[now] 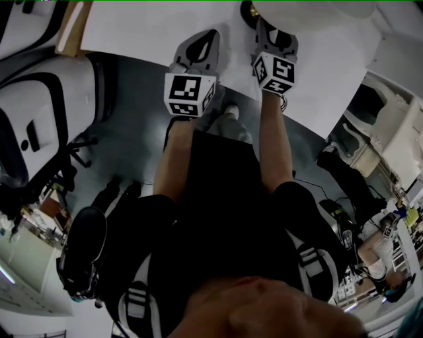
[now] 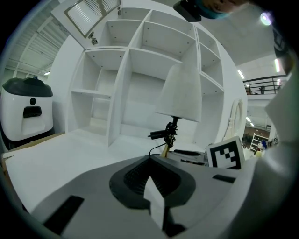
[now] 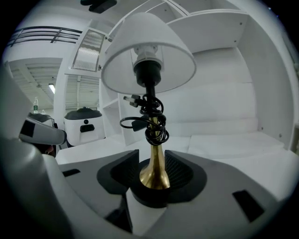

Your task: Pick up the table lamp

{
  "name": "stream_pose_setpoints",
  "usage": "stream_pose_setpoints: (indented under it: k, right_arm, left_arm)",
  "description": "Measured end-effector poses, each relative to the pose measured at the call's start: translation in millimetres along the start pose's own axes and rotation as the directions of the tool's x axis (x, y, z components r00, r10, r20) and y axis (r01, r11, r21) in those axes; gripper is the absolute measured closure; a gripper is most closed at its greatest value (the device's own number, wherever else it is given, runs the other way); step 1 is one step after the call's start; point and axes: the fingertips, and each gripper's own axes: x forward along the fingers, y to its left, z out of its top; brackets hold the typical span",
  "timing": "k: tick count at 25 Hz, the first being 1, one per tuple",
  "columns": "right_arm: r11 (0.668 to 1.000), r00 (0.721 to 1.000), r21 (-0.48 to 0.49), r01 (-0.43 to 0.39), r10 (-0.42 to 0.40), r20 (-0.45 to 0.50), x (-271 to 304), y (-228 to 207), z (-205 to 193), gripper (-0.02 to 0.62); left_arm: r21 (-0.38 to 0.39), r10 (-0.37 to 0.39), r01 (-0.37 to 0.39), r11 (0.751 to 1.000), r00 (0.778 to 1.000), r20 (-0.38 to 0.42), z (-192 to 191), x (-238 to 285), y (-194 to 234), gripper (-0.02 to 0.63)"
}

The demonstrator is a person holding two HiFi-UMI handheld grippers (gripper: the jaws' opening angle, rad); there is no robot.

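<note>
White tabletop [image 3: 243,144]; brass-stemmed, white-shaded table lamp [image 3: 154,156]

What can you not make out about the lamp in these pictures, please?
- Foot of the lamp: right gripper view; the right hand-held gripper hides its underside with its own body, so what it rests on is unseen.
- Shade: head view; cut off by the top edge.
- Same foot: left gripper view; hidden behind the left hand-held gripper and the right one's body.
</note>
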Motion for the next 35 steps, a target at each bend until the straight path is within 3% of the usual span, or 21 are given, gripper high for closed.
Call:
stream_pose_setpoints:
  k: [13,16,23,35]
  right_arm:
    - [0.995,0.997,-0.048,0.083,-0.083,-0.001,29,-8,-2,0.431]
    - [0.992,0.994,-0.055,0.110,-0.110,0.004,30,-12,0,0.463]
    - [0.986,0.986,-0.017,0.166,-0.166,0.019,29,-17,6,0.477]
    - [0.985,0.984,-0.012,0.173,-0.173,-0.046,28,-22,10,0.494]
  left_arm:
    - [0.027,-0.015,0.016,1.000,0.999,-0.038,0,14,19,0.597]
    - [0.032,-0.017,0.018,0.999,0.999,-0.037,2,16,22,0.597]
    - [0.043,-0.030,0.032,0.999,0.999,-0.036,6,19,21,0.597]
    - [0.059,-0.040,0.040,0.997,0.999,-0.005,23,26,23,0.597]
